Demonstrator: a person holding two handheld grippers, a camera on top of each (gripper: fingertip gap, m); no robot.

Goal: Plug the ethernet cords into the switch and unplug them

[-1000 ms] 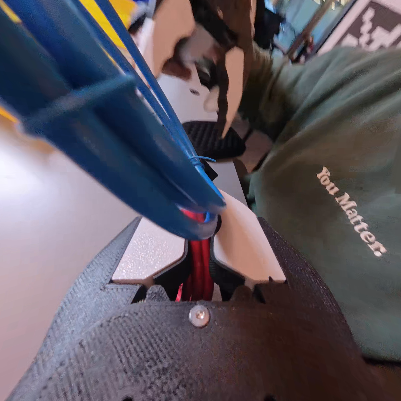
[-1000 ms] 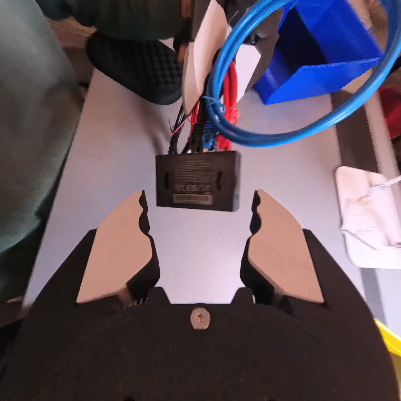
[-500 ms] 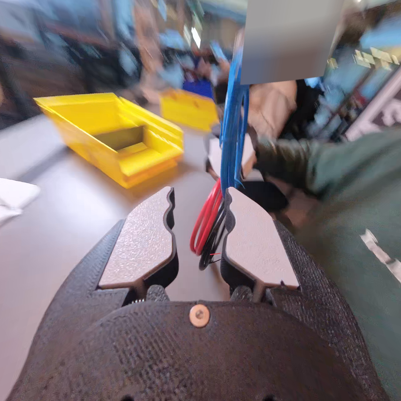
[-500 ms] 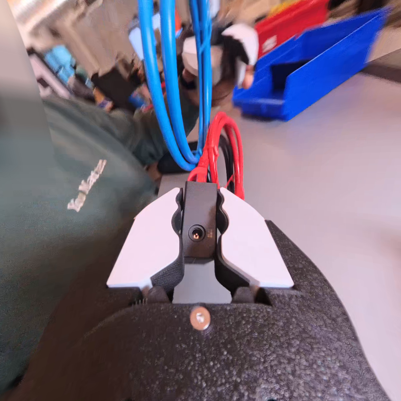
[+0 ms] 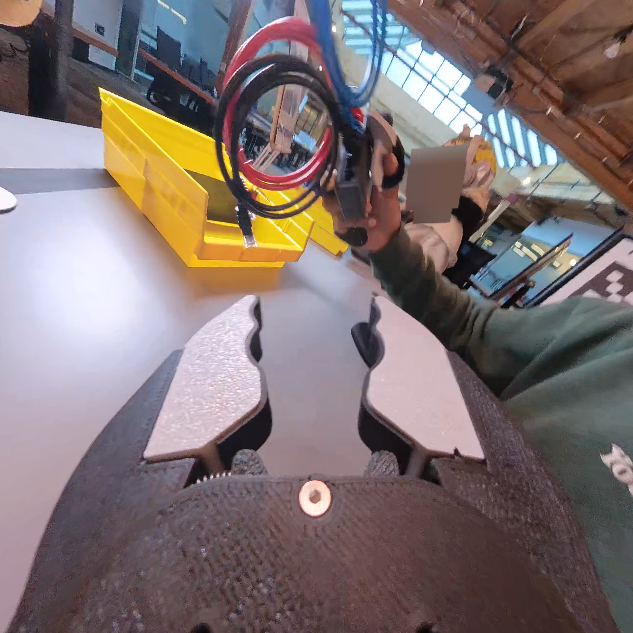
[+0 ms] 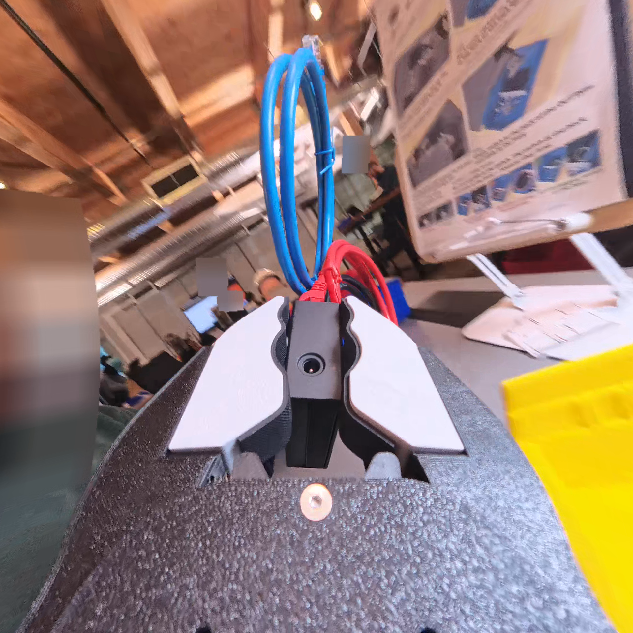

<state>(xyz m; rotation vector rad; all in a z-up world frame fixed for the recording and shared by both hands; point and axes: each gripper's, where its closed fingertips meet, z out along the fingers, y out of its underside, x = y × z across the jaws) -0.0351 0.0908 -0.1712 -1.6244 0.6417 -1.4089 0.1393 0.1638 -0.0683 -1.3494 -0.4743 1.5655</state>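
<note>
My right gripper (image 6: 315, 305) is shut on the black switch (image 6: 313, 366), held up in the air and tilted upward. Blue (image 6: 294, 171), red (image 6: 363, 270) and black coiled ethernet cords stick out of the switch's far side. In the left wrist view the switch (image 5: 352, 185) shows in the far gripper with red (image 5: 274, 171), black (image 5: 284, 205) and blue (image 5: 346, 61) coils hanging beside it; one black plug (image 5: 247, 229) dangles free. My left gripper (image 5: 315, 305) is open and empty, low over the grey table (image 5: 85, 291).
A yellow bin (image 5: 191, 191) lies on the table beyond the left gripper; its corner also shows in the right wrist view (image 6: 575, 462). A white stand (image 6: 548, 315) with a poster board (image 6: 496, 120) is at the right. A person's green sleeve (image 5: 513, 342) is on the right.
My left gripper let go of the cords and opened wide. My right gripper closed on the switch and lifted it, with the cords, up off the table.
</note>
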